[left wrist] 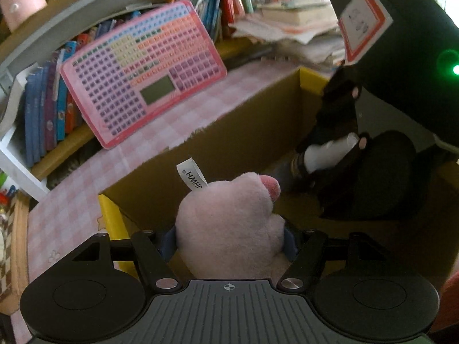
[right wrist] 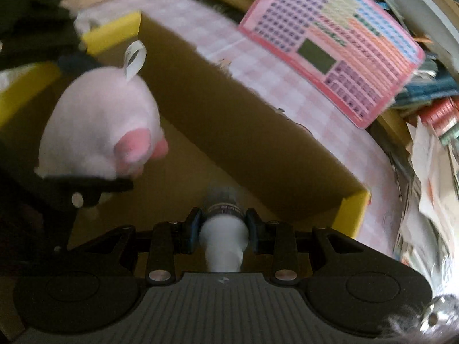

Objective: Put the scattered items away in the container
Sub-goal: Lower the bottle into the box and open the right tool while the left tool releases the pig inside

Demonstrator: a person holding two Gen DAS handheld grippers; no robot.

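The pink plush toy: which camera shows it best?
The right wrist view: the pink plush toy shows whole, though blurred, above the cardboard box. The left wrist view shows only its back, clamped in the left gripper.

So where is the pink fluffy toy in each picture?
Left wrist view: the pink plush toy sits bottom centre, clamped in the left gripper.
Right wrist view: it is at the left, above the box floor.
Shared landmark: the pink keyboard toy behind the cardboard box.
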